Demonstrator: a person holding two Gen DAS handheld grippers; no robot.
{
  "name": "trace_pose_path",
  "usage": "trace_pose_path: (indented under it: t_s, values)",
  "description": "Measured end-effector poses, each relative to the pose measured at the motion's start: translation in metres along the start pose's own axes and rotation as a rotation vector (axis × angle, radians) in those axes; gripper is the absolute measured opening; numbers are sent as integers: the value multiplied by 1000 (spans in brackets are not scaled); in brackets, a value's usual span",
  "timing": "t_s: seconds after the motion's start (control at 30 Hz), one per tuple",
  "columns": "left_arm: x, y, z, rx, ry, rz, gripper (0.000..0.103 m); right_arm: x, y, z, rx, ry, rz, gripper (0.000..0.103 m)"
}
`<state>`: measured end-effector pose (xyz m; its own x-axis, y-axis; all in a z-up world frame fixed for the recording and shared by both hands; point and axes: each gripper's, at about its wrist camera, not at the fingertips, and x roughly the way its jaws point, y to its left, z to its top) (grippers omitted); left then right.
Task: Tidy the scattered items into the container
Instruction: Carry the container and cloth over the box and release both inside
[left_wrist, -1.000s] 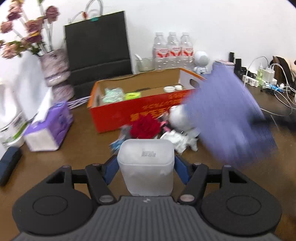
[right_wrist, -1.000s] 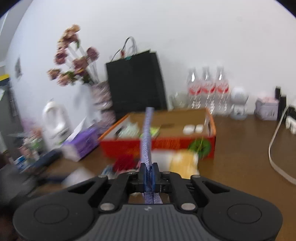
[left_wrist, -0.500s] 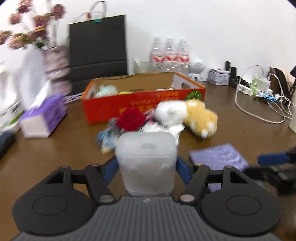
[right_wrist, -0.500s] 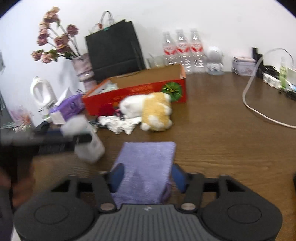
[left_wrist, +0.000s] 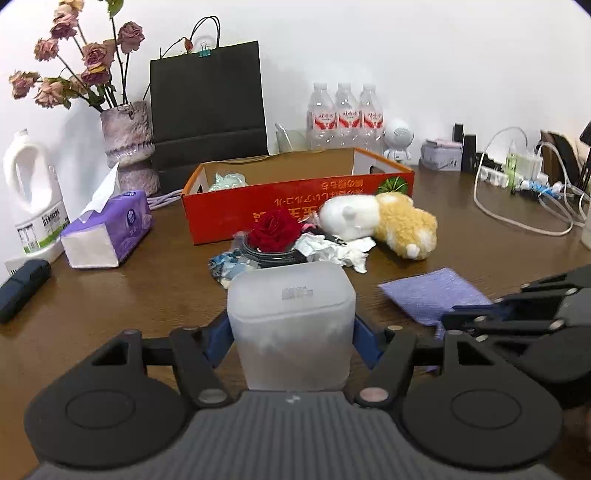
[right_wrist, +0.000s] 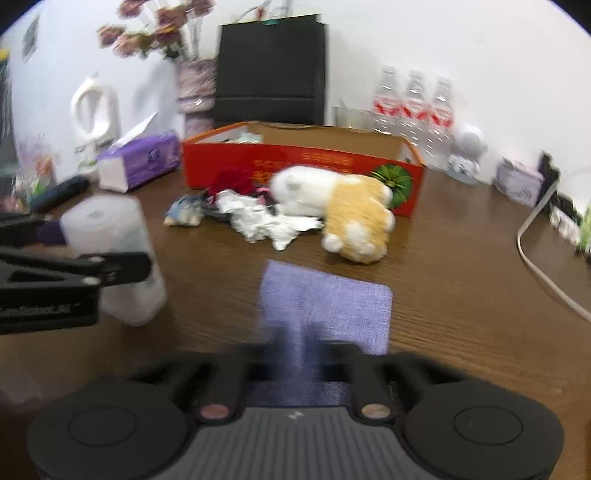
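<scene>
My left gripper (left_wrist: 291, 332) is shut on a frosted white plastic container (left_wrist: 291, 321), held above the table; it also shows in the right wrist view (right_wrist: 114, 251). A purple cloth (right_wrist: 325, 306) lies flat on the table; my right gripper (right_wrist: 295, 350) is over its near edge, blurred, with its jaws close together on the cloth's edge. The open red cardboard box (left_wrist: 295, 206) stands behind a pile: a red rose (left_wrist: 275, 229), crumpled white paper (left_wrist: 332, 251) and a white-and-yellow plush toy (left_wrist: 384, 221).
A purple tissue pack (left_wrist: 107, 236), a white jug (left_wrist: 33, 199), a flower vase (left_wrist: 127, 144), a black bag (left_wrist: 207, 110) and water bottles (left_wrist: 343, 118) stand at the back. Cables (left_wrist: 524, 206) lie at the right. A dark case (left_wrist: 22, 288) lies at the left.
The right gripper brought the purple cloth down from upright in the air to flat on the table. The left gripper kept its hold on the container and drew back slightly.
</scene>
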<state>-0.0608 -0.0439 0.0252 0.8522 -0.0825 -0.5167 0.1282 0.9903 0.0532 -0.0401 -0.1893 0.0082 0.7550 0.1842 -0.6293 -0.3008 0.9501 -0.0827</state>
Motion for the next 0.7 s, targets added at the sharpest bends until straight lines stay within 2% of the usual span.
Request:
trace_pose_path:
  t_s: [0.1,0.23,0.37,0.43,0.5,0.6,0.7]
  values:
    - [-12,1,4,-26,-34,-9,68,-7,-2,1,35,-24,28,1]
    - [-26,13,33,-52,-114,-9,68,-47,-18,21,103,-167,37,1]
    - [-5,25,93,-52,-173,-28,68,-58,-43,66,93,-258,37,1]
    - [19,28,132,-34,-183,-49,68,-55,-57,98,75,-313,6,1]
    - [54,30,172,-42,-174,-65,68,-41,-74,140,83,-350,19,1]
    - [131,25,219,-2,-109,-54,68,13,-95,204,52,-295,36,2]
    - [212,22,241,5,-9,-52,68,101,-112,245,51,-99,43,2]
